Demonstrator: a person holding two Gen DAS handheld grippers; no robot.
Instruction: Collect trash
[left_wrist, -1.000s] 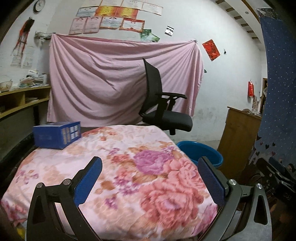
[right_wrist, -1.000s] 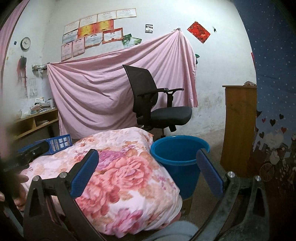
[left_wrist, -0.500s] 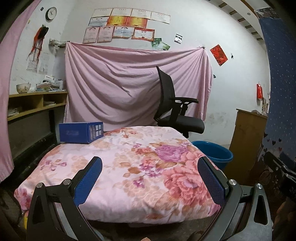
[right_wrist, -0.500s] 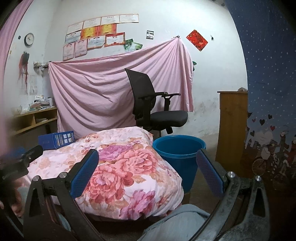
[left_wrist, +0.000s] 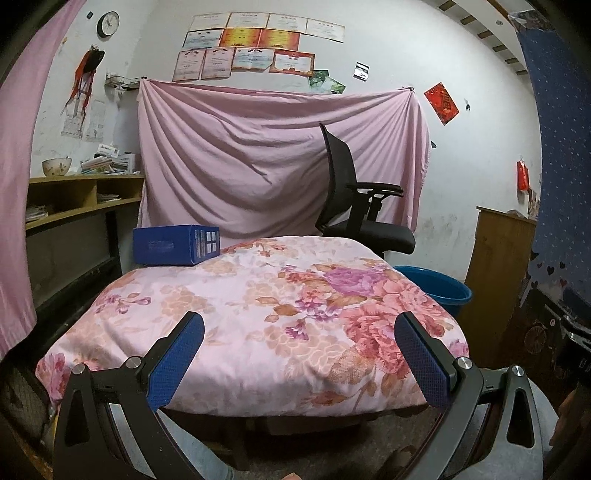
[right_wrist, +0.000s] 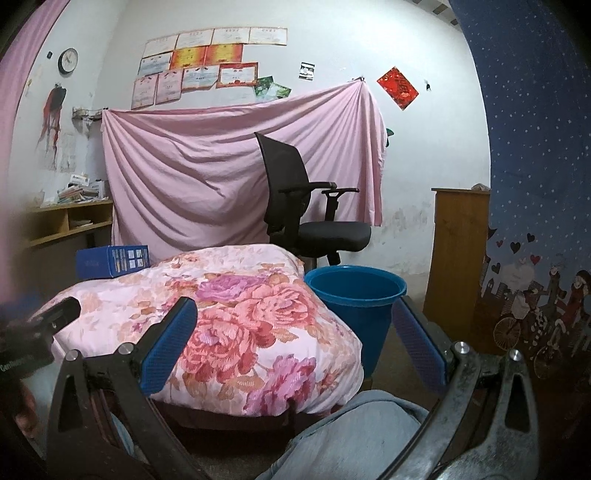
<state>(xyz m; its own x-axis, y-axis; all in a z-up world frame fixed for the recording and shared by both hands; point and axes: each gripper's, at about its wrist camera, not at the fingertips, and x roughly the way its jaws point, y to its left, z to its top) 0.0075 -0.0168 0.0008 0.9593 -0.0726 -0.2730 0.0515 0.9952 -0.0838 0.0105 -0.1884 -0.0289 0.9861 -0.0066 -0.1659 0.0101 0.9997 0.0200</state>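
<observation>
A blue cardboard box (left_wrist: 176, 245) lies at the far left corner of a table draped in a pink floral cloth (left_wrist: 258, 317); the right wrist view shows the same box (right_wrist: 112, 261) far left. A blue plastic bucket (right_wrist: 356, 304) stands on the floor right of the table, its rim (left_wrist: 437, 286) just visible past the cloth. My left gripper (left_wrist: 299, 354) is open, held short of the table's near edge, nothing between its fingers. My right gripper (right_wrist: 295, 341) is open too, hovering before the table's right corner and the bucket.
A black office chair (left_wrist: 360, 214) stands behind the table before a hung pink sheet (left_wrist: 277, 162). Wooden shelves (left_wrist: 77, 199) line the left wall, a wooden cabinet (right_wrist: 458, 254) the right. A person's grey-clad knee (right_wrist: 362, 435) sits below the right gripper.
Both grippers have drawn back and lowered from the table; more of its near edge and the room shows. Their jaws stay wide open.
</observation>
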